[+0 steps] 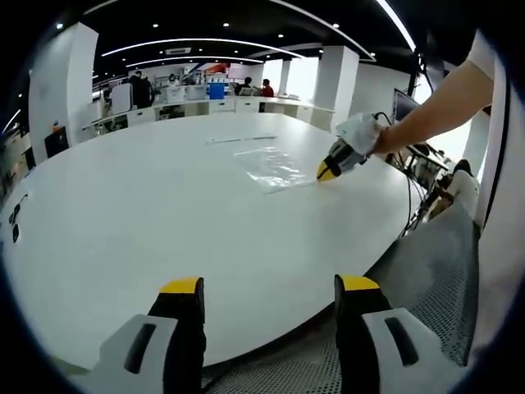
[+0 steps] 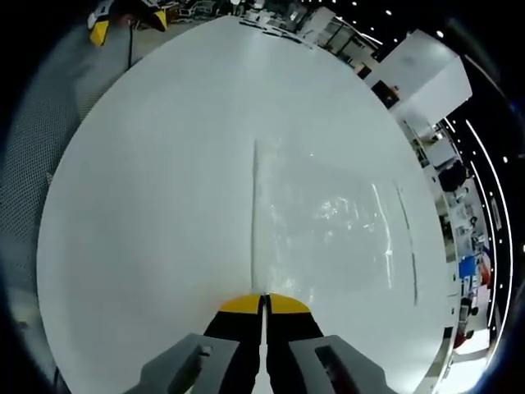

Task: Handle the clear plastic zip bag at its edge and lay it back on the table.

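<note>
The clear plastic zip bag lies flat on the white table, toward its far right side. My right gripper, held by a person's arm, meets the bag's near edge there. In the right gripper view the bag spreads out ahead, and its edge runs straight into my right gripper, whose yellow-tipped jaws are shut on it. My left gripper stands open over the table's near rim, far from the bag and holding nothing. It also appears small at the table's far end as the left gripper.
A grey mesh chair back stands by the table's right rim, with cables and equipment behind it. White pillars, desks and seated people fill the room beyond. A dark object sits at the table's left rim.
</note>
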{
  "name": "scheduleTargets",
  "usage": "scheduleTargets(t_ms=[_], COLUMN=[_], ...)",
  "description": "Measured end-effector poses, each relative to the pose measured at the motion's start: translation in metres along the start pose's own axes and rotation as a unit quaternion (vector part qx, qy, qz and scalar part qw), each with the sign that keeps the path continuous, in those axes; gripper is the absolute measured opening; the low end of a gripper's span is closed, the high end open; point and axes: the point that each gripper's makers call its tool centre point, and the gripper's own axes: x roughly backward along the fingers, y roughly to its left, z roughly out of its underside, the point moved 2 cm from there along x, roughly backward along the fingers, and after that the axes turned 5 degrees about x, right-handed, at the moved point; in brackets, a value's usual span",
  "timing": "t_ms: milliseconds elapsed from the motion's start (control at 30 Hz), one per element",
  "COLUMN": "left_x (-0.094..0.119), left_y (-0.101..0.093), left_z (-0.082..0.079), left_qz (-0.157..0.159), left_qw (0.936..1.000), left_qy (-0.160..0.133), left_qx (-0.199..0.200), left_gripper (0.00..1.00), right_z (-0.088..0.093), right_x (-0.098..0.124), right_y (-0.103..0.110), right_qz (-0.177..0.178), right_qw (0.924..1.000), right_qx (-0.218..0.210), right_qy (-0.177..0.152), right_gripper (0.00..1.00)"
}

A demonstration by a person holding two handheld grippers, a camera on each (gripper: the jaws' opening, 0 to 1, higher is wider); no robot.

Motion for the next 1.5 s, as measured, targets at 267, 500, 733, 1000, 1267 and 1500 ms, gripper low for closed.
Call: scheduleTargets(t_ms=[267,500,733,1000,1267,1500], left_x=[0.0,0.001,0.003,0.005,0.012,0.019], left_y=[-0.001,-0.003,-0.006,-0.008,-0.009,-0.01], left_z=[0.0,-0.001,-0.003,-0.005,-0.012,-0.025], left_qz=[0.002,0.005,0.011,0.021,0.029,0.038], left_qw=[1.0,1.0,0.9999,0.9998,0.9995,0.9987], left_qy=[-0.001,0.0,0.002,0.0,-0.01,-0.027], left_qx=[0.0,0.001,0.004,0.007,-0.008,-0.019], left_gripper=[0.62,0.62,0.63,0.61,0.54,0.51], right_z=[-0.007,-0.02,-0.028,-0.043,-0.058,-0.07], right_x=[0.015,0.035,0.051,0.076,0.099,0.12], right_y=[-0.003,-0.008,-0.01,-0.011,-0.012,-0.014], right_qz=[0.014,0.028,0.037,0.051,0.073,0.089], right_qw=[0.9998,0.9992,0.9985,0.9971,0.9948,0.9922], right_qx=[-0.003,-0.005,0.001,0.006,0.021,0.027], right_qy=[-0.013,-0.029,-0.04,-0.056,-0.069,-0.083], right_gripper=[0.0,0.0,0.0,0.0,0.0,0.0])
